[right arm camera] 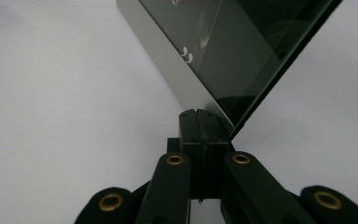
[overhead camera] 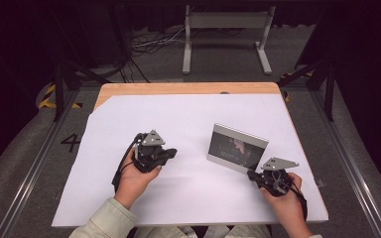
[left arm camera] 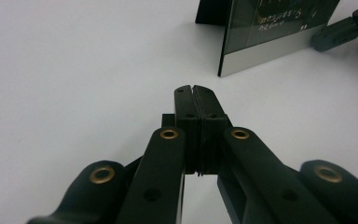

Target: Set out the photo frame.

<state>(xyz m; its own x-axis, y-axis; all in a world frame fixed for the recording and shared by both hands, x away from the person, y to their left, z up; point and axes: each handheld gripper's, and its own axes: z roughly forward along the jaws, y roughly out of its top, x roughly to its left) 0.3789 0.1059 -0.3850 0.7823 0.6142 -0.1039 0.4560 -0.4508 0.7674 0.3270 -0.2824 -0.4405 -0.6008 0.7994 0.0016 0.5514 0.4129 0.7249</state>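
High view first: nearest us, we note the person's two hands entering from the bottom edge, each holding a black two-jaw gripper over the white paper sheet [overhead camera: 188,198] that covers the light wooden table [overhead camera: 178,88]. We find the right gripper [overhead camera: 252,174] low at the near right, its jaws clenched together with nothing between them; in the right gripper view its tips [right arm camera: 199,116] sit right at the near bottom corner of the upright silver-framed picture frame with dark glass [right arm camera: 223,51], contact not certain. We find the left gripper [overhead camera: 172,153] at centre-left, well apart from the frame, jaws likewise pressed shut and empty [left arm camera: 195,93]. Slightly farther, the frame [overhead camera: 237,148] stands right of centre on the sheet. Beyond the table, a grey metal stand [overhead camera: 225,22] rests on the floor.
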